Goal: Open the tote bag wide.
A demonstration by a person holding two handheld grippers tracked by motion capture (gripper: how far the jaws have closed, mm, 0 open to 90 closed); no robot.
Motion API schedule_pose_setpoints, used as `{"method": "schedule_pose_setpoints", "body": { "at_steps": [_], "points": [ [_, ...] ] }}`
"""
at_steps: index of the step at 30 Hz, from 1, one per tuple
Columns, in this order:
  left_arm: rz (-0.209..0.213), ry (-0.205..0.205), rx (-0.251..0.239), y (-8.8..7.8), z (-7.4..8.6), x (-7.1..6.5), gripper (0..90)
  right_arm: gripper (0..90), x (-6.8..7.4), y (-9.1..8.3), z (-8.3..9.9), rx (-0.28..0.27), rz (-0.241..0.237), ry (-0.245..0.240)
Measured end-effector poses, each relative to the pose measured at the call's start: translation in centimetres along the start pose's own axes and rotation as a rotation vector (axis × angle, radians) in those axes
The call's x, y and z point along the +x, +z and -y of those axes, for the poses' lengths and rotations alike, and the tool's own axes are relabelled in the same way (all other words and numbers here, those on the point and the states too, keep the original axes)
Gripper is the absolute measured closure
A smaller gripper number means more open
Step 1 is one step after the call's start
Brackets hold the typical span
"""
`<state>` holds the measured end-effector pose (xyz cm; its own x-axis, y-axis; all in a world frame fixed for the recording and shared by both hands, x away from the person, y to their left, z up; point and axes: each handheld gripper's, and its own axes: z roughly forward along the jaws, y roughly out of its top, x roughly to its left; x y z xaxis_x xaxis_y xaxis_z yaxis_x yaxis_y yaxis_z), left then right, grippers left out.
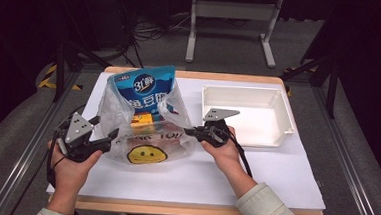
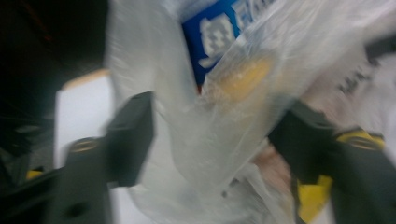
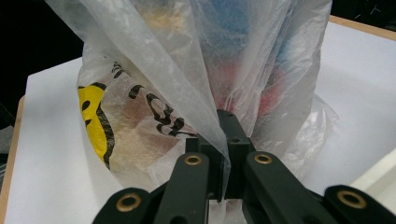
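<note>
A clear plastic bag (image 1: 149, 135) printed with a yellow smiley stands on the white table cover, and a blue snack packet (image 1: 147, 87) sticks up out of its mouth. At the bag's left side is my left gripper (image 1: 107, 135); in the left gripper view, which is blurred, a fold of the bag (image 2: 201, 154) lies between the spread jaws of this gripper (image 2: 215, 140) without being pinched. My right gripper (image 1: 189, 132) is at the bag's right side. In the right gripper view this gripper (image 3: 224, 154) is shut on a sheet of the bag's film (image 3: 154, 84).
A shallow white tray (image 1: 283, 110) sits at the right rear of the table, close behind my right hand. The white table cover (image 1: 274, 178) runs to the wooden front edge. Dark floor, cables and a metal stand lie beyond the table.
</note>
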<state>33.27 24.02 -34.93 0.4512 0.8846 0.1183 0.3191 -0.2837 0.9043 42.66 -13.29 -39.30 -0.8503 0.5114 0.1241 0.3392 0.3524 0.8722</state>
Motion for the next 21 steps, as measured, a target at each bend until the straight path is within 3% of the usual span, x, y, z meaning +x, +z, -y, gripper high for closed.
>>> {"method": "schedule_pose_setpoints", "body": {
  "at_steps": [5,9,13,21],
  "points": [
    [-0.034,-0.068,-0.071,-1.1,0.3,1.7,66.8,89.1,0.0,0.0,-0.1,-0.005,-0.001,0.0],
    [-0.021,-0.107,-0.097,-1.7,0.4,2.8,78.6,89.1,0.0,-0.1,-0.4,-0.018,-0.005,-0.002],
    [-0.028,-0.133,-0.112,-2.1,0.5,3.5,84.8,89.2,-0.1,-0.2,-1.0,-0.035,-0.005,-0.005],
    [-0.072,-0.169,-0.147,-2.4,0.0,5.1,88.1,89.3,0.2,0.1,-2.8,-0.056,-0.009,-0.03]
  ]
}}
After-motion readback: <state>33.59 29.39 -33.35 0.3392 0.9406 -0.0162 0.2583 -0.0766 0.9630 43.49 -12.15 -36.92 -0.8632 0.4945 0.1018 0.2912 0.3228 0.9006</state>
